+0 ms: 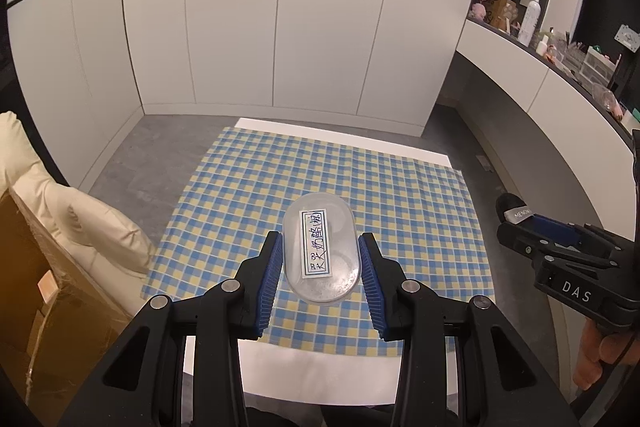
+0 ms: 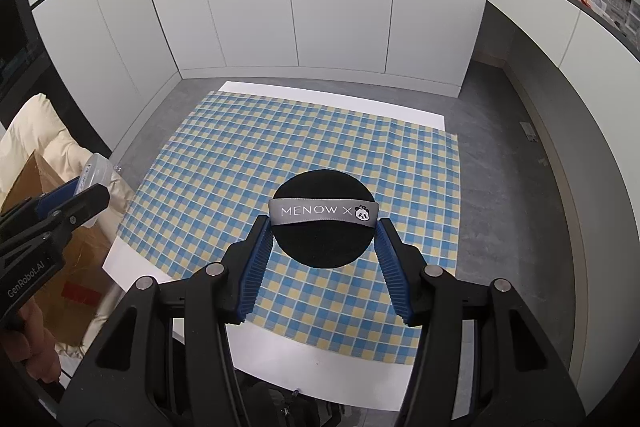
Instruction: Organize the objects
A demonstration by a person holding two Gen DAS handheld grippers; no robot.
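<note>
Clear oval case [image 1: 320, 253] being clamped between the left tongs [image 1: 320, 247], black round puff [image 2: 323, 223] being clamped between the right tongs [image 2: 323, 227], both being held above the checked worktop [image 2: 312, 147]

Cloth [image 1: 280, 167] on table [image 1: 320, 367], armchair [image 1: 80, 227] left, counter [image 1: 540, 87] right, cabinets [image 1: 280, 27] behind.

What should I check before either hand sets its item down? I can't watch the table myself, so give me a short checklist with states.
1. Left gripper pads clamp the clear oval case at both sides: ok.
2. Right gripper grips the black powder puff: ok.
3. Case's label faces up, readable: ok.
4. Checkered cloth bare ahead of both items: ok.
5. Case closed or holding anything: cannot tell.
6. Grippers apart from each other: ok.
</note>
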